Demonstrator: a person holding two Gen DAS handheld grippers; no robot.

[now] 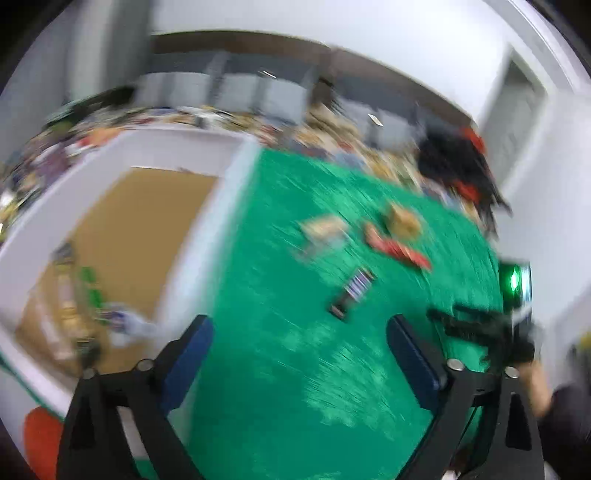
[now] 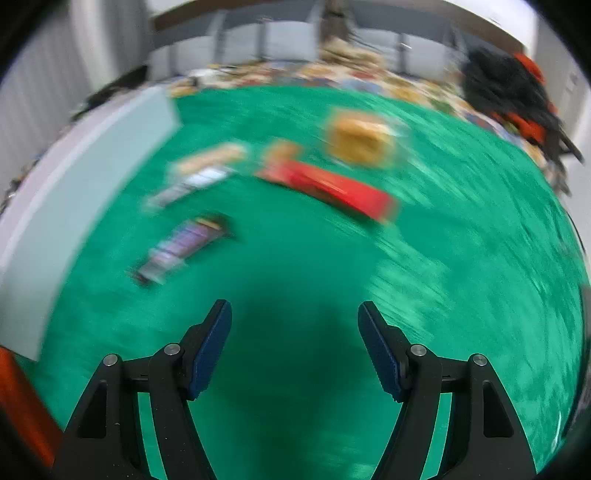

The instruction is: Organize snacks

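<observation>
Right tool [image 2: 294, 314] over the green surface [image 2: 443, 277], blue pads [image 2: 212, 347] wide apart, nothing between them. Ahead, all blurred: a dark purple-striped snack packet [image 2: 181, 249] to the left, a pale packet [image 2: 199, 173] beyond it, a long red packet [image 2: 328, 186] near the middle, a yellowish bag [image 2: 360, 138] just behind that one, none touching the tool. At far left a white box wall [image 2: 74, 206]; along the far edge a heap of mixed packets [image 2: 332, 70] and a black-and-red bundle [image 2: 513, 92], too smeared to tell apart.

Blurred green tablecloth [image 2: 461, 258], cluttered table edge behind [image 2: 369, 79], black-and-red heap at far right [image 2: 509, 88], white wall [image 1: 369, 29].
</observation>
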